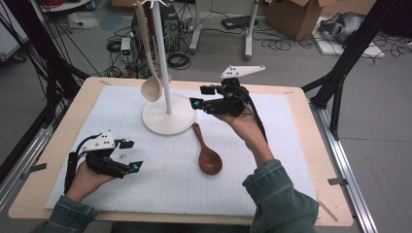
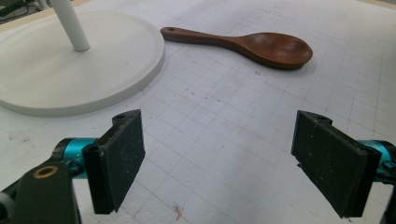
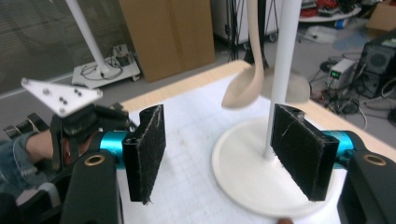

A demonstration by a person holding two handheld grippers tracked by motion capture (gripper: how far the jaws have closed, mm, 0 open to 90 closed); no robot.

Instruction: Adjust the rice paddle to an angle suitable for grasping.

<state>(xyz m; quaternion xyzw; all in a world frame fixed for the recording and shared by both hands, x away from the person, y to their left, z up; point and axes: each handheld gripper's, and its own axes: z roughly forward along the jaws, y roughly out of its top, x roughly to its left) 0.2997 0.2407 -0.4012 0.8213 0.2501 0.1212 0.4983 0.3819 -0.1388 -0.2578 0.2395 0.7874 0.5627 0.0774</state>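
A dark brown wooden spoon (image 1: 208,154) lies bowl-up on the white grid mat, its handle toward the white stand's round base (image 1: 167,119). A pale spoon (image 1: 150,82) hangs from the stand beside its pole. My right gripper (image 1: 201,96) is held above the mat just right of the stand, open and with nothing between its jaws. In the right gripper view (image 3: 224,154) the pole (image 3: 280,70) and pale spoon (image 3: 247,79) stand beyond the pads. My left gripper (image 1: 131,155) rests low at the mat's left, open and holding nothing. The left gripper view (image 2: 219,158) looks toward the brown spoon (image 2: 247,44).
The mat (image 1: 272,170) covers most of the wooden table (image 1: 320,145). Black frame posts (image 1: 340,77) flank the table. Beyond it, on the floor, are cables, a computer case (image 1: 170,19) and a cardboard box (image 1: 296,17).
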